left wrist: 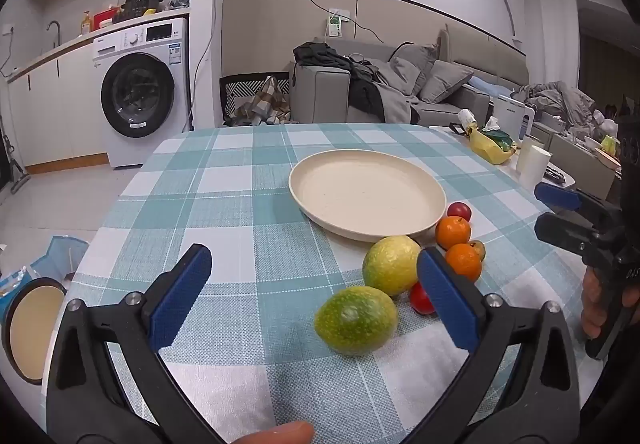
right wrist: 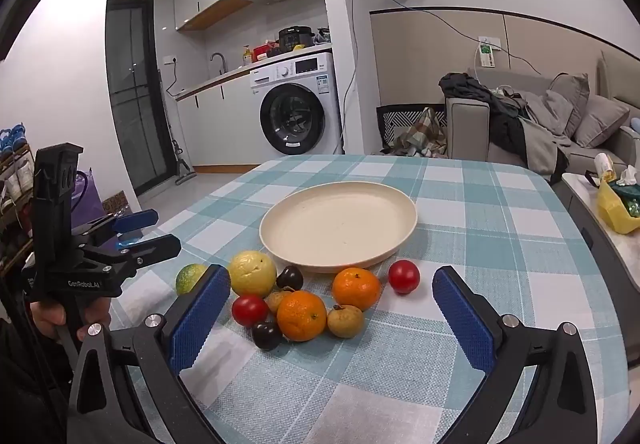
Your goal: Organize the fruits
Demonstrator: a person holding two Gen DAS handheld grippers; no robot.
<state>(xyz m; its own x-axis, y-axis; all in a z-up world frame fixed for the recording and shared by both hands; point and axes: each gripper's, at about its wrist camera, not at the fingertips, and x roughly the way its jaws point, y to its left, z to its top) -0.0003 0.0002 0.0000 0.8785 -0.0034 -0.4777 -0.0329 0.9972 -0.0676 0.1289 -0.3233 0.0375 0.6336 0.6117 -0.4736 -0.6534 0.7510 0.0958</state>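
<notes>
Nearest the left tongs (left wrist: 312, 296): one green fruit (left wrist: 355, 320) on the table (left wrist: 240, 204), between the spread-wide jaws, untouched. Right tongs (right wrist: 332, 320) likewise gape, nothing gripped, fruit heap just ahead. Cream plate (right wrist: 340, 220) sits bare beyond both, likely the sorting target, hence fruits clustered at its near rim. Count, right view: two oranges (right wrist: 302, 314), two red tomatoes (right wrist: 404, 276), two dark plums (right wrist: 266, 335), two brown longans (right wrist: 345, 320), one yellow-green fruit (right wrist: 252, 273)
</notes>
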